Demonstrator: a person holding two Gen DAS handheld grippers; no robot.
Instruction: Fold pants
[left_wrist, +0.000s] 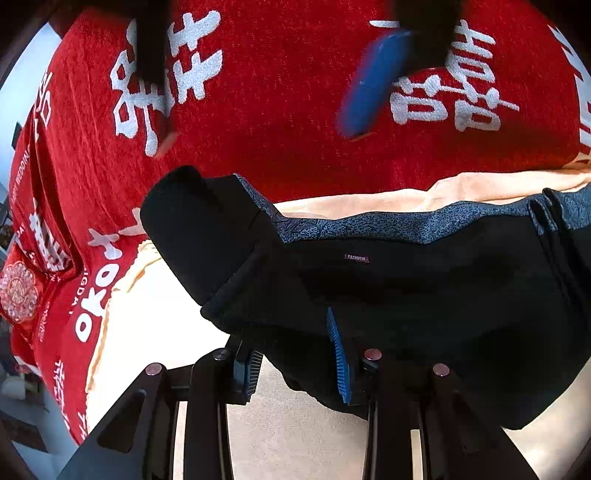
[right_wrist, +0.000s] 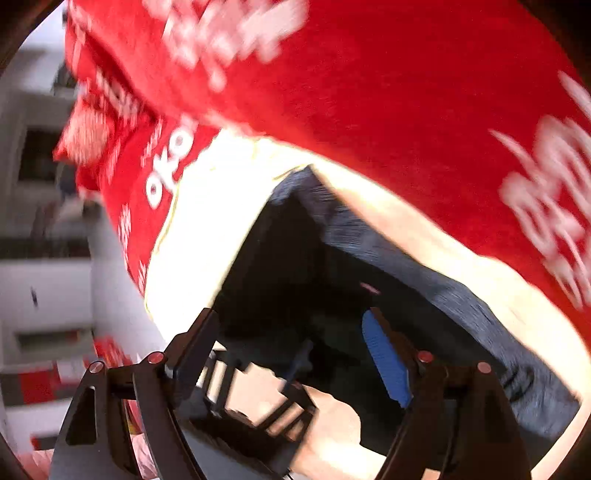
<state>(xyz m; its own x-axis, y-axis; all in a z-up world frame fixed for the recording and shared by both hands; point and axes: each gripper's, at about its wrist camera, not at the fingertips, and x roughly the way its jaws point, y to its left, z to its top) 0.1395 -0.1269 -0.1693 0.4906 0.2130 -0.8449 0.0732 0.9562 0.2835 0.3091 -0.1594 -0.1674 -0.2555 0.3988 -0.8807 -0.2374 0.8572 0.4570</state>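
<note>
The black pants (left_wrist: 424, 295) with a blue-grey patterned waistband lining and a small "FASHION" label lie folded on a cream sheet (left_wrist: 155, 325). My left gripper (left_wrist: 299, 354) has its blue-padded fingers closed on the near edge of the pants. In the left wrist view, my right gripper (left_wrist: 266, 92) hovers above the red blanket with its jaws wide apart and empty. In the blurred right wrist view, the pants (right_wrist: 332, 280) lie ahead, and the right gripper (right_wrist: 295, 354) is open above them, with the left gripper's frame below it.
A red blanket (left_wrist: 295, 129) with white Chinese characters covers the bed behind the pants. The bed edge and room furniture (right_wrist: 44, 258) show at the left.
</note>
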